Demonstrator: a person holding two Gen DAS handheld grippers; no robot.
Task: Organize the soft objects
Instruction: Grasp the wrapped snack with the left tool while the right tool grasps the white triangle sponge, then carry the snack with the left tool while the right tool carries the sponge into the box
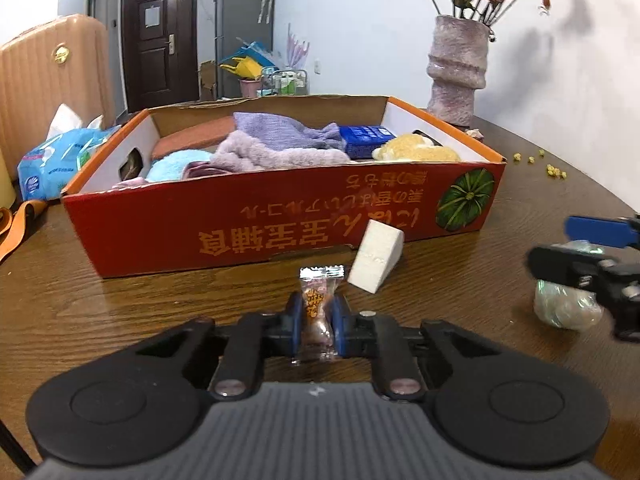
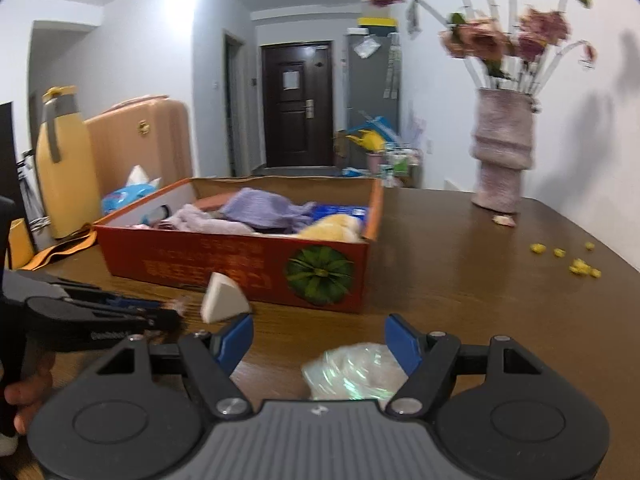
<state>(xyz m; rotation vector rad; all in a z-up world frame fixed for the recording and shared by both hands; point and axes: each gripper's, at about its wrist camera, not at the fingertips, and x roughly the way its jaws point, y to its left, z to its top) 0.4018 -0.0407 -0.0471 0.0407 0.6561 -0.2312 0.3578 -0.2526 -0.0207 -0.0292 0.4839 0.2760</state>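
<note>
Left gripper [image 1: 316, 312] clamped on wrapped candy [image 1: 318, 320], near the red box [image 1: 280, 216]. Right gripper [image 2: 319, 340] wide around a shiny bag [image 2: 354, 372], probably not squeezing yet.

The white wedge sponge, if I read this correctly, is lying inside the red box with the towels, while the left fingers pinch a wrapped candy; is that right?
Not quite: the white wedge sponge stands on the table, leaning against the red box outside. The left wrist view shows it. The left fingers do pinch the wrapped candy.

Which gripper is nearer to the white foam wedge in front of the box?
Left. The left gripper, shut on a wrapped candy, sits just short of the white foam wedge; the right gripper is farther off, around a crinkly plastic bag.
</note>
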